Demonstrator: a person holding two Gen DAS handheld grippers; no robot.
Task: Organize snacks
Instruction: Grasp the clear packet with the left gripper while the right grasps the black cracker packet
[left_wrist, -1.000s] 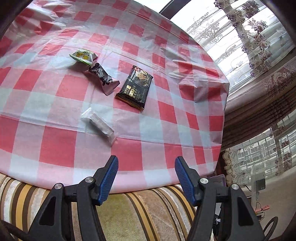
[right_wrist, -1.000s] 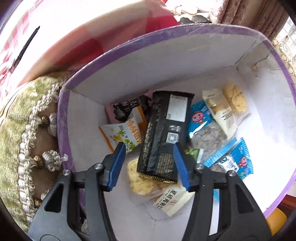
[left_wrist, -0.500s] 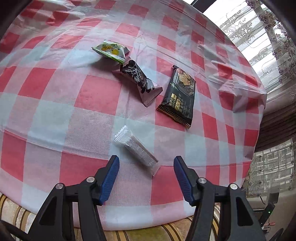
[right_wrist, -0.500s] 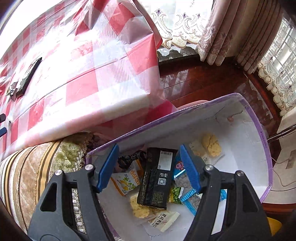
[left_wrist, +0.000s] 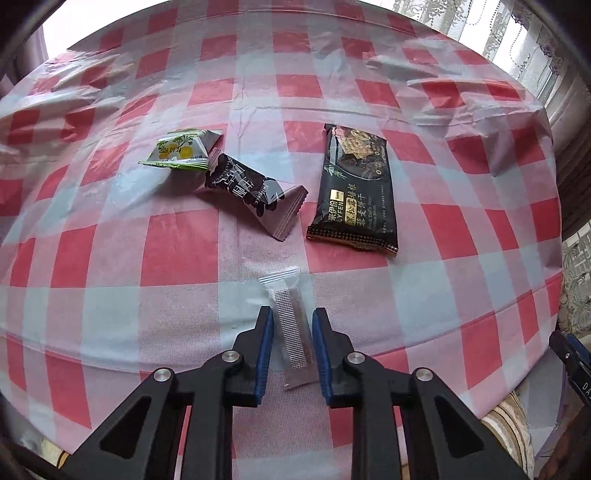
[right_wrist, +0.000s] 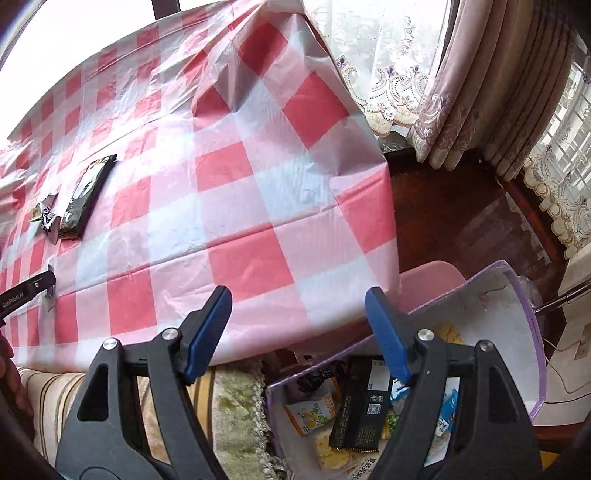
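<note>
Here, a worktop (left_wrist: 177, 254) under red-checked cloth; beside it, lower down, a purple-rimmed box (right_wrist: 532, 332) holding packed snacks. On the cloth, a black cracker pack (left_wrist: 354, 192), dark candy wrapper (left_wrist: 251, 188), green sachet (left_wrist: 181, 151). Left gripper (left_wrist: 291, 325) just closed, pinching a clear slim packet (left_wrist: 291, 325). Right gripper (right_wrist: 299, 306) just opened wide, empty.

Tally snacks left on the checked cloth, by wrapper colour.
Black wrapper: 2, the flat cracker pack and the small black-and-pink candy
Green-and-white wrapper: 1
Clear wrapper: 1, the stick between the left tongs
Total: 4
</note>
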